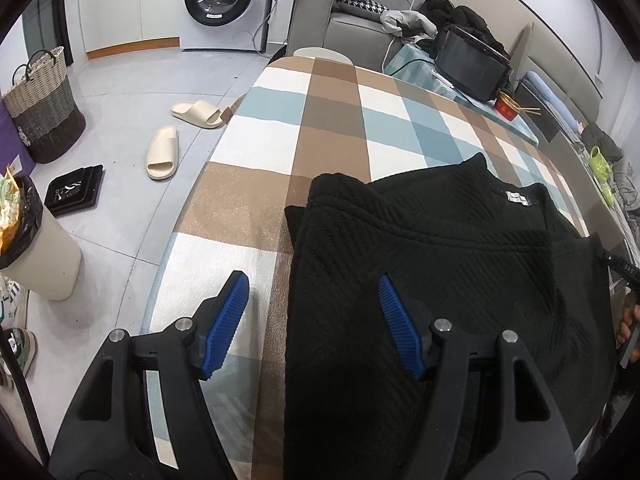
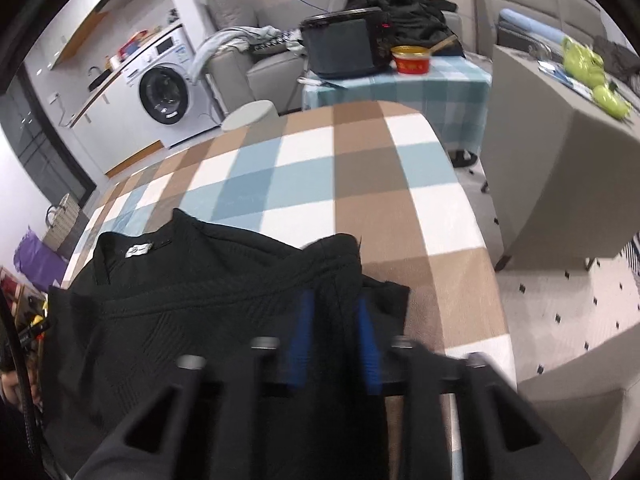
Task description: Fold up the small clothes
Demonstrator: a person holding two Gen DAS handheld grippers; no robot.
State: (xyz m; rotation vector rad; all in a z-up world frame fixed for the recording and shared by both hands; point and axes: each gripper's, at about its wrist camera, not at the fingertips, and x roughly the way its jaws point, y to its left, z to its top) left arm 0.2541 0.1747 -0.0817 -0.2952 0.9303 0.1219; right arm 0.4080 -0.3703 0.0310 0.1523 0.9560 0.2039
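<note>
A black ribbed sweater (image 1: 448,264) lies on the checked tablecloth (image 1: 320,112), sleeves folded in, collar tag facing up. My left gripper (image 1: 314,292) is open, its blue pads straddling the sweater's left edge just above the cloth. In the right wrist view the same sweater (image 2: 180,312) fills the lower left. My right gripper (image 2: 334,312) is open, with a narrow gap between its blue pads, and hangs over the sweater's folded right sleeve. No cloth is pinched between the pads.
A washing machine (image 1: 222,0) and sofa with clothes stand behind. Slippers (image 1: 164,154), a woven basket (image 1: 44,108) and a bin (image 1: 36,248) sit on the floor left. A black appliance (image 2: 344,46) and red bowl (image 2: 412,60) stand on a side table.
</note>
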